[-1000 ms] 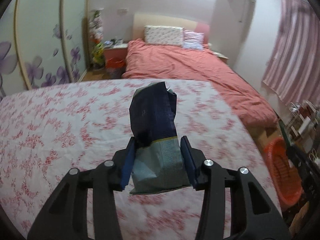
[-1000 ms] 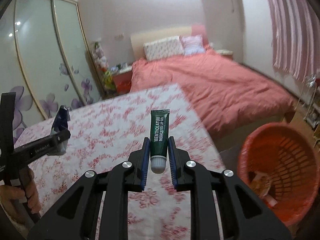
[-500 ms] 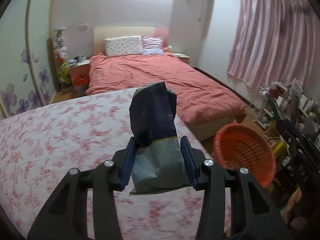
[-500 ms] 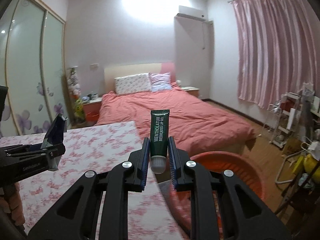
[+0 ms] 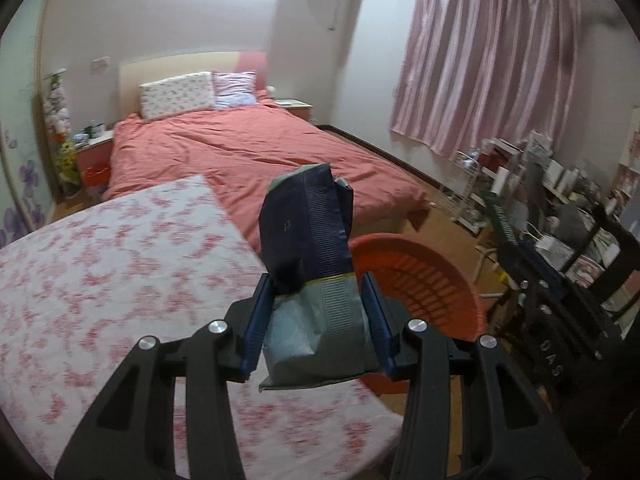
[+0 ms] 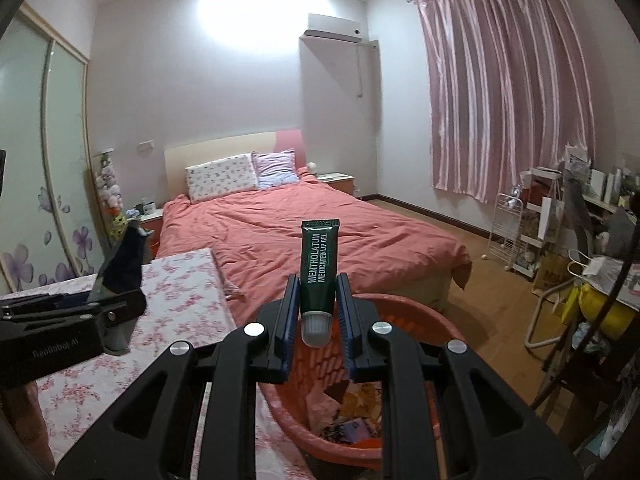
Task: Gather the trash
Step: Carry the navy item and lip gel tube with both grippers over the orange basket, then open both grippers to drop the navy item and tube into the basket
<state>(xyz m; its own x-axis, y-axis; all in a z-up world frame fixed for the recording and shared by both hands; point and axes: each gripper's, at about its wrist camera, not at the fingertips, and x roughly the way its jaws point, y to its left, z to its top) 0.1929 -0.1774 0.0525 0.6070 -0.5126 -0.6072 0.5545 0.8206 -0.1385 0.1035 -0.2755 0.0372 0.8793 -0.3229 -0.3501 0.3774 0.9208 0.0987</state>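
My left gripper point(image 5: 316, 320) is shut on a crumpled dark blue and pale green wrapper point(image 5: 310, 256), held upright above the floral table's right edge. The orange basket point(image 5: 424, 280) sits just right of it on the floor. My right gripper point(image 6: 318, 320) is shut on a green lip gel tube point(image 6: 319, 268), cap down, held above the orange basket point(image 6: 404, 308), which holds several bits of trash point(image 6: 352, 412). The left gripper with the wrapper point(image 6: 126, 264) also shows at the left of the right wrist view.
A table with a red floral cloth point(image 5: 120, 264) is at the left. A bed with a salmon cover point(image 6: 312, 232) lies beyond. Cluttered shelves and bags point(image 6: 580, 248) stand at the right, under pink curtains point(image 6: 500, 100). A white wire rack point(image 6: 508, 232) stands by the wall.
Both grippers have swung right and away from the table. The orange basket has come closer in both views, and the right gripper with the tube now stands over it.
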